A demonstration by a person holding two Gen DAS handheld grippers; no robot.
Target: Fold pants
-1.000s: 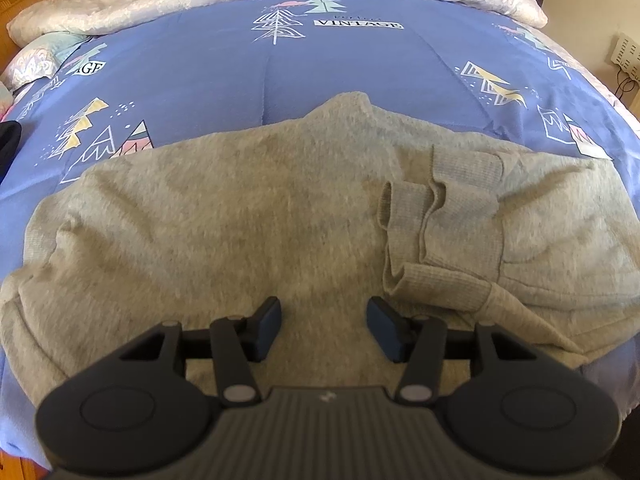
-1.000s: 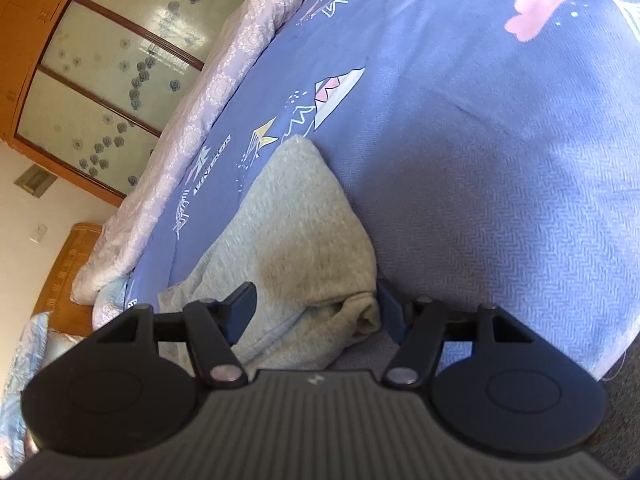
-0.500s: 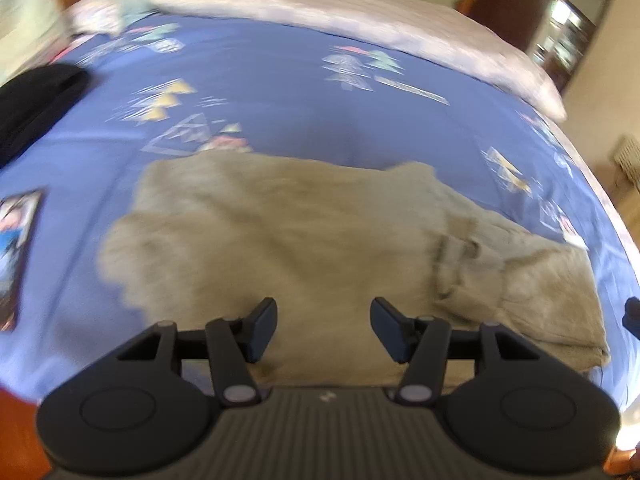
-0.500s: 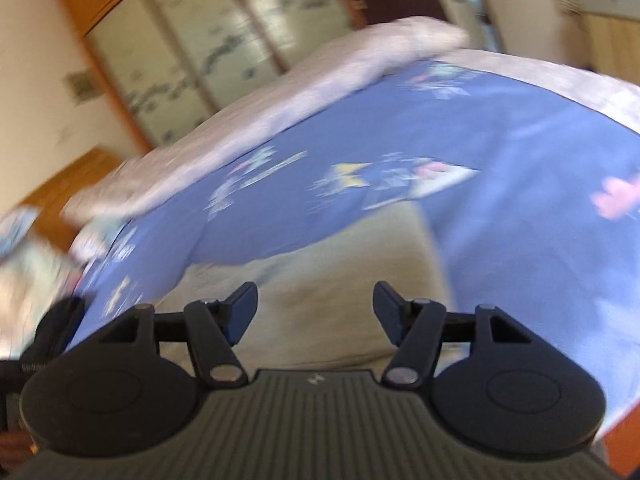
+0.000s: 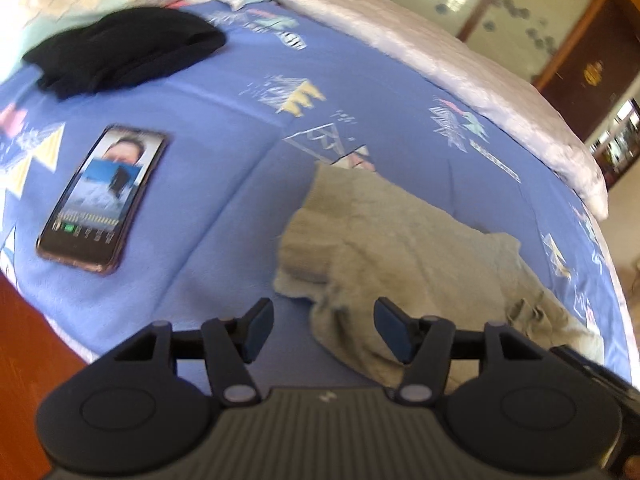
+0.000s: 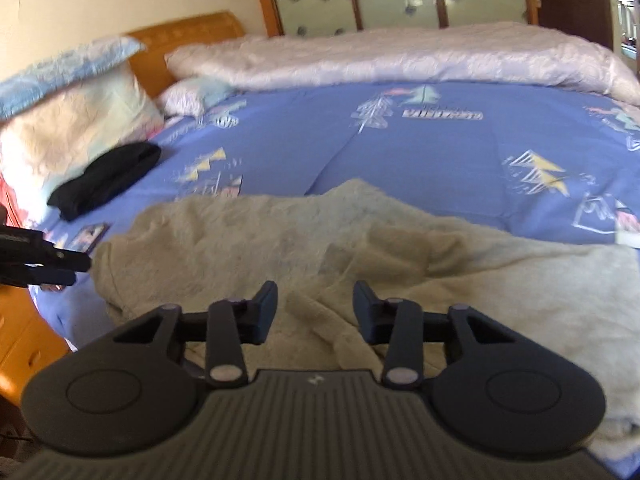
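Observation:
The grey pants [image 5: 400, 248] lie folded in a wide band across the blue patterned bedspread [image 5: 240, 128]. My left gripper [image 5: 326, 328] hovers over their left end with its jaws opening; the fabric's ragged edge shows in the gap, but neither pad presses on it. In the right wrist view the pants [image 6: 280, 240] fill the foreground. My right gripper [image 6: 316, 312] hangs above their near middle with its jaws closing, and the cloth seen between the pads is not pinched. The left gripper [image 6: 44, 266] shows at this view's left edge.
A lit phone [image 5: 100, 196] lies on the bedspread left of the pants, with a black garment [image 5: 124, 52] beyond it. Pillows [image 6: 72, 120] and a wooden headboard [image 6: 188, 36] stand at the left, and a white quilt [image 6: 400, 56] runs along the far side. The bed's wooden edge [image 5: 28, 340] is near left.
The left gripper swung left from the pants' middle to their left end, bringing the phone and black garment into view. The right gripper rolled upright, left the pants' right end, and its jaws narrowed.

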